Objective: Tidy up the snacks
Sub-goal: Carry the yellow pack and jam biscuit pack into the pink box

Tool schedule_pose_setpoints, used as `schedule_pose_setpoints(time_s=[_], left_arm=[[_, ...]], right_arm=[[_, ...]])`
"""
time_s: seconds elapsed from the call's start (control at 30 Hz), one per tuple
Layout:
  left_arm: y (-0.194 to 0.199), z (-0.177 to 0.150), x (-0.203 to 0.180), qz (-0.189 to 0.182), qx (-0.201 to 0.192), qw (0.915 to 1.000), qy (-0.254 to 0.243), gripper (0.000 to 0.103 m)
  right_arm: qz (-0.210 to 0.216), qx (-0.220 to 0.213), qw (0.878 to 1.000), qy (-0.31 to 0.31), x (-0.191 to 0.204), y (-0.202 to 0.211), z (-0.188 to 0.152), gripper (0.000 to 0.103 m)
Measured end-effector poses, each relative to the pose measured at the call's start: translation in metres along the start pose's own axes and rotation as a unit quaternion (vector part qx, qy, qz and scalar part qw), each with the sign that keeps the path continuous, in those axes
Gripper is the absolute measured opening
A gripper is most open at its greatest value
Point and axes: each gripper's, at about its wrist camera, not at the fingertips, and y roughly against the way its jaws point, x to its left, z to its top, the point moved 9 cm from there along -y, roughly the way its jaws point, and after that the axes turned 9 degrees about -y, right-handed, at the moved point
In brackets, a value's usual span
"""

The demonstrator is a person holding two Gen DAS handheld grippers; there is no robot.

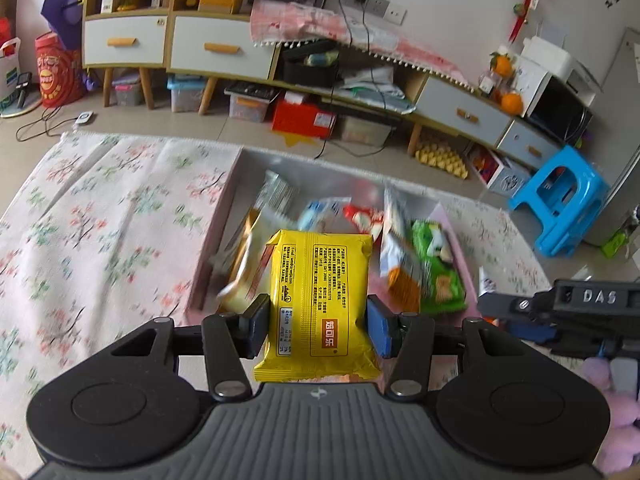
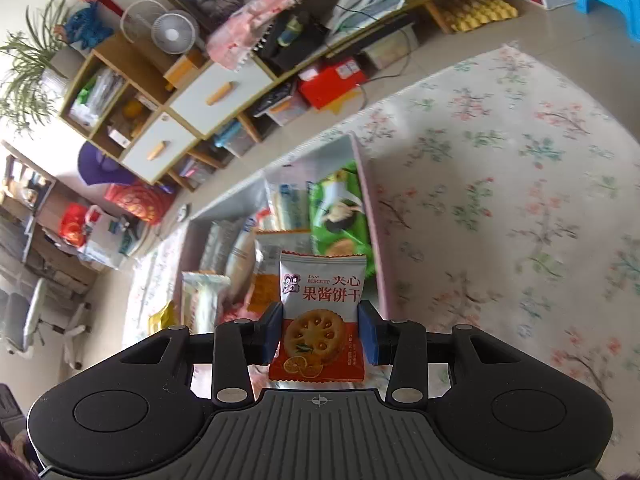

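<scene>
Yellow snack packet (image 1: 320,300): clamped by its two side edges between the pads of the left gripper (image 1: 318,330), printed back face to the camera, raised above the near end of the pink tray (image 1: 216,240). Jaws narrowed to packet width, pads pressing on both edges.

Jam biscuit packet (image 2: 322,312): white top, red-orange bottom, biscuit picture facing the camera. Sits upright between the pads of the right gripper (image 2: 322,334), both pads touching its sides; held above the tray's near end (image 2: 384,280).

Tray: long, shallow, pink-walled, lying on a floral cloth (image 1: 100,220). Contents are loose wrapped snacks: a green packet (image 1: 438,268) against the right wall, an orange-and-white packet (image 1: 400,268) just left of it, a gold-and-white packet (image 1: 244,272) along the left wall, and pale blue and red wrappers at the far end. Contents motion-blurred; print unreadable.

Right gripper's black body (image 1: 576,312) shows at the right edge of the left wrist view, beside the tray.

Beyond the cloth: tiled floor, low cabinet (image 1: 224,52) with white drawers, blue stool (image 1: 560,204) far right.
</scene>
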Motion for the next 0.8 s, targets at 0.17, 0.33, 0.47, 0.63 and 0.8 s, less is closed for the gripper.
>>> schedule_pose_setpoints(time_s=[0.17, 0.33, 0.47, 0.63, 0.8], left_arm=[[-0.023, 0.010, -0.007, 0.003, 0.004, 0.9997, -0.025, 0.047], [-0.039, 0.019, -0.008, -0.001, 0.000, 0.9997, -0.024, 0.047], [-0.046, 0.024, -0.006, 0.000, -0.003, 0.9998, -0.018, 0.047], [-0.051, 0.029, -0.010, -0.005, -0.010, 0.9997, -0.019, 0.047], [-0.044, 0.028, -0.008, 0.002, -0.021, 0.9996, -0.020, 0.061]], right_arm=[[0.008, 0.003, 1.000, 0.006, 0.007, -0.014, 0.007, 0.040], [0.017, 0.004, 1.000, 0.007, 0.011, -0.023, 0.010, 0.040], [0.017, 0.005, 1.000, 0.002, 0.008, -0.026, 0.012, 0.041], [0.010, 0.004, 1.000, -0.001, 0.004, -0.029, 0.014, 0.042], [0.017, -0.002, 1.000, -0.012, 0.003, -0.026, 0.018, 0.067]])
